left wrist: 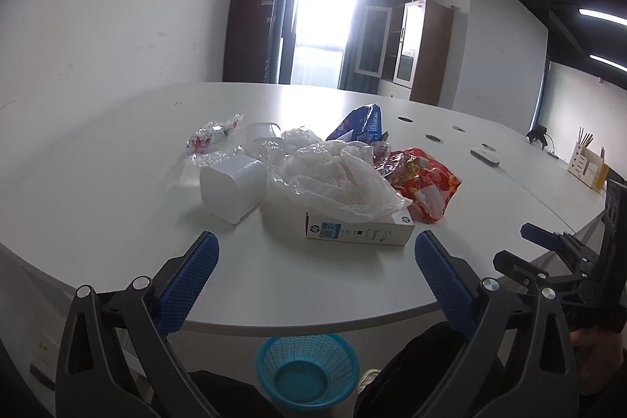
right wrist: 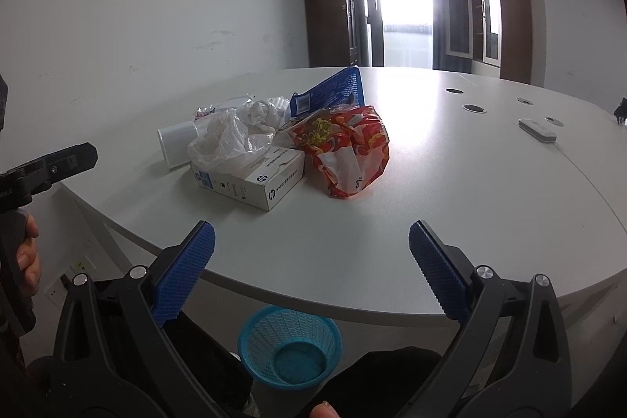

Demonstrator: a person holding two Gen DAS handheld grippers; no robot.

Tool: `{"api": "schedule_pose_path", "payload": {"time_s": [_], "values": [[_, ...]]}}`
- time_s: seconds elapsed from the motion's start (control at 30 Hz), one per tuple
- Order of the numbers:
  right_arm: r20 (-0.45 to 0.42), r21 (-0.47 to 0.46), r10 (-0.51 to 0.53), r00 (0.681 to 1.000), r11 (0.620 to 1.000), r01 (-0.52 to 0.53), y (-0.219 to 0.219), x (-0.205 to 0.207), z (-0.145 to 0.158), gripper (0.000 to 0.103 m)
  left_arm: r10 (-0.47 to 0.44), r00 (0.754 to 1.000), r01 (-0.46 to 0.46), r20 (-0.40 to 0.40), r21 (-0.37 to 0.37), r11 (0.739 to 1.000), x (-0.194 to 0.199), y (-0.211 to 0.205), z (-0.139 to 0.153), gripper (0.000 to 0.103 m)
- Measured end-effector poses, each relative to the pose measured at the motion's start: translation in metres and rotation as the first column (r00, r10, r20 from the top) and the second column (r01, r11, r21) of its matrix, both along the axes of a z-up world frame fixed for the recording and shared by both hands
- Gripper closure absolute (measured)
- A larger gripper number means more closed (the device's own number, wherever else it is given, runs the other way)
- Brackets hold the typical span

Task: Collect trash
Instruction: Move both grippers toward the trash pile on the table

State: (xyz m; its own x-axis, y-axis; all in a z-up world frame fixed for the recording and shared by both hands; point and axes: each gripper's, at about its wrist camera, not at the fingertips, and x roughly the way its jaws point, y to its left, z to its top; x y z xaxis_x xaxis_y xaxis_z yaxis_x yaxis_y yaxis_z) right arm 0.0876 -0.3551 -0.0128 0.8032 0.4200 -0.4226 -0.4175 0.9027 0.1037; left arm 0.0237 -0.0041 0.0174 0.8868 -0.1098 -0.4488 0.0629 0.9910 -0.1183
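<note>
A heap of trash lies on the white table point(left wrist: 117, 183): a white HP box point(left wrist: 360, 230) point(right wrist: 250, 179), a clear plastic bag point(left wrist: 333, 183) point(right wrist: 227, 140) on it, a red and yellow wrapper point(left wrist: 423, 183) point(right wrist: 345, 151), a blue packet point(left wrist: 360, 124) point(right wrist: 333, 91), a white cup on its side point(left wrist: 231, 189) point(right wrist: 178, 142) and clear wrappers point(left wrist: 213, 136). A blue mesh basket point(left wrist: 307, 371) point(right wrist: 290, 351) stands on the floor below the table edge. My left gripper point(left wrist: 317, 285) is open and empty, short of the box. My right gripper point(right wrist: 311, 273) is open and empty, in front of the heap.
A white remote point(left wrist: 485, 157) point(right wrist: 537, 130) lies at the right of the table near round cable holes point(right wrist: 474, 108). A pen holder point(left wrist: 588, 167) stands far right. The person's legs are beside the basket. Cabinets and a bright door stand behind.
</note>
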Motion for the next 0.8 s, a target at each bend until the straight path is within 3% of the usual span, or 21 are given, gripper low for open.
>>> {"api": "schedule_pose_path", "payload": {"time_s": [0.33, 0.8], "values": [[-0.014, -0.009, 0.005, 1.000, 1.000, -0.005, 0.009, 0.020, 0.007, 0.008, 0.049, 0.997, -0.049, -0.052, 0.000, 0.999, 0.015, 0.018, -0.014, 0.005], [-0.025, -0.010, -0.049, 0.998, 0.999, 0.049, 0.004, 0.035, 0.008, 0.008, 0.034, 0.999, -0.034, -0.025, -0.002, 0.999, 0.008, 0.019, -0.008, 0.005]]}}
